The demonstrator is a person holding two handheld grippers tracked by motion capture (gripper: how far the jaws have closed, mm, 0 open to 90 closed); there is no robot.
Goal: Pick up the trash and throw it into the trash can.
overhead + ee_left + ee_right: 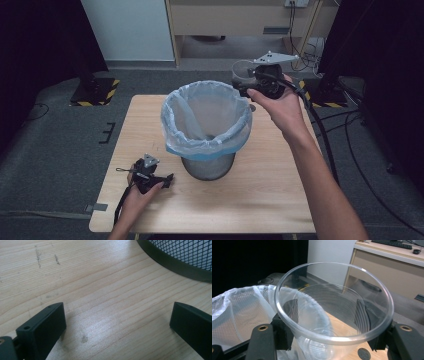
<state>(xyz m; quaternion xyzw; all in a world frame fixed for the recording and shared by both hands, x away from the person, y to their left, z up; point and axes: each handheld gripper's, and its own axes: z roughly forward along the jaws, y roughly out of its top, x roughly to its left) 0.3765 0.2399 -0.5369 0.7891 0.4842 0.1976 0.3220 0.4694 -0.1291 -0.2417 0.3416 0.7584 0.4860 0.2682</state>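
A clear plastic cup [332,312] is clamped between the jaws of my right gripper [329,332]. In the high view that right gripper [248,80] holds the cup [243,71] in the air at the far right rim of a black mesh bin [207,167] lined with a pale blue bag [206,120]. My left gripper [167,181] rests on the table near the bin's base, at its left. In the left gripper view its jaws stand wide apart over bare wood, nothing between them, with the bin's base [175,263] at the upper right.
The bin stands in the middle of a light wooden table [270,195]. A small dark round spot [364,354] lies on the table below the cup. Cables [325,135] trail off the table's right side. A wooden desk [240,20] stands behind.
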